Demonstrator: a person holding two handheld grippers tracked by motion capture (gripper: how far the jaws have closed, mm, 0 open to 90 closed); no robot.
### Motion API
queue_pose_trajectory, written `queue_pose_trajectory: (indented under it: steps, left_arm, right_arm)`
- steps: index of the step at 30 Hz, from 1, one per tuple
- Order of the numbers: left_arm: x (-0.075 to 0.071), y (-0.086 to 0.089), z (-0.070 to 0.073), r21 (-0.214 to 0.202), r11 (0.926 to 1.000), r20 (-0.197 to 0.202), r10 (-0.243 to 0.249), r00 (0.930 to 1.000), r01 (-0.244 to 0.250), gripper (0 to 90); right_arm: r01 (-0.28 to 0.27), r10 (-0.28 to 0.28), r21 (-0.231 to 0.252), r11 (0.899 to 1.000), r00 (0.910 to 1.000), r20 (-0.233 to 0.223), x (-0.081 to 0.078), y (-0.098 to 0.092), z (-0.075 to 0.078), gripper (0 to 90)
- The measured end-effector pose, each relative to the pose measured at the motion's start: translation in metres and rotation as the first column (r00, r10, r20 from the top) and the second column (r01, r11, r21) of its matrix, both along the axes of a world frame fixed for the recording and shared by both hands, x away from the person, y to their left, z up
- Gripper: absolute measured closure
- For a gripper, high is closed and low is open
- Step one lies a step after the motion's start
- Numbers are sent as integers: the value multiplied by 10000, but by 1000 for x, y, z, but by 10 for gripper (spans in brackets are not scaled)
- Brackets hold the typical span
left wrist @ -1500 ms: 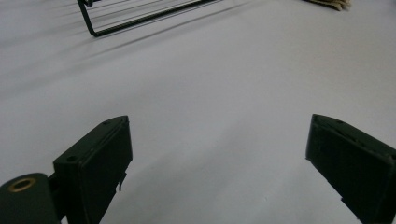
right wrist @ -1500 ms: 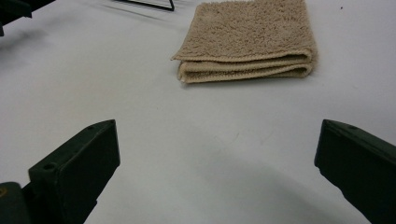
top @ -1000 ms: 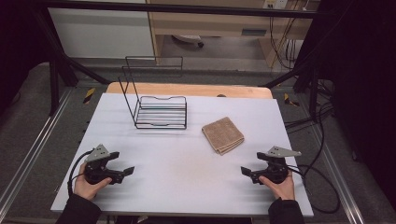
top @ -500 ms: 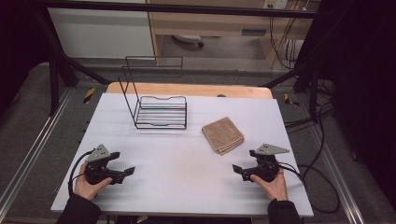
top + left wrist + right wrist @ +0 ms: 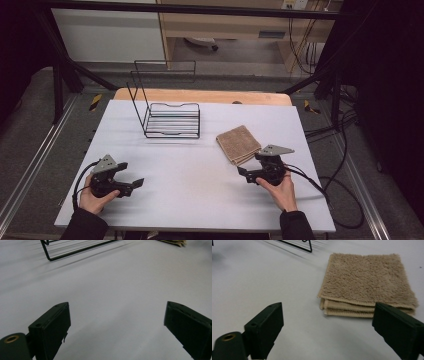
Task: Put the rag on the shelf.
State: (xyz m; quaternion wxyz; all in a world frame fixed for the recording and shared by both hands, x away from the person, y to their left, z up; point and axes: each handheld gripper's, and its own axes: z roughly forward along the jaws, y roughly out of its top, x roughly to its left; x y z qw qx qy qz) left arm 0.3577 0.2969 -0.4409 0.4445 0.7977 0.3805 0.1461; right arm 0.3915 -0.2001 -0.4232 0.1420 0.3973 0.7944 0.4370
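A folded tan terry-cloth towel [image 5: 238, 144] lies flat on the white table top [image 5: 200, 200], right of a black wire rack [image 5: 170, 117] and just ahead of the right gripper [image 5: 327, 327], whose jaws have just been closing a little yet stand wide apart with nothing between them, the towel's folded edge lying just beyond their tips. The left gripper [image 5: 131, 184] rests near the table's front left corner, well apart from the towel, its jaws spread wide over bare table and holding nothing.

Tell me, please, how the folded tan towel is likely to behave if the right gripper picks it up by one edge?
The towel looks like soft terry folded in layers, so it would probably droop and partly unfold. It seems light, and its nap should resist slipping. The right gripper, jaws open and just narrowing, stands short of it with nothing between them.
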Motion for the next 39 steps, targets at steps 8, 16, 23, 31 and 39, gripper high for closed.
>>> queue_pose_trajectory:
  steps: [8, 16, 23, 31, 39]
  left_arm:
    - [0, 0, 0, 45, 10000, -16, -8, 10000, 8, 69]
    - [0, 0, -1, 104, 9999, -28, 9, 10000, -9, 73]
    - [1, 0, -1, 117, 9999, -45, 20, 10000, -20, 75]
    - [1, 0, -1, 73, 10000, -44, 32, 10000, -31, 77]
    - [1, 0, -1, 78, 10000, -52, 38, 10000, -37, 80]
  right_arm:
    - [-315, 308, -574, 9979, 9994, -131, 16, 19, -3, 261]
    - [-229, 208, -888, 9958, 9995, -244, 35, 35, -13, 454]
    - [-140, 99, -1562, 9876, 9996, -273, 46, 43, -21, 549]
    - [-213, 208, -2051, 9785, 9998, -43, 46, 44, -26, 586]
    - [-217, 360, -2714, 9622, 9982, 478, 43, 46, -28, 684]
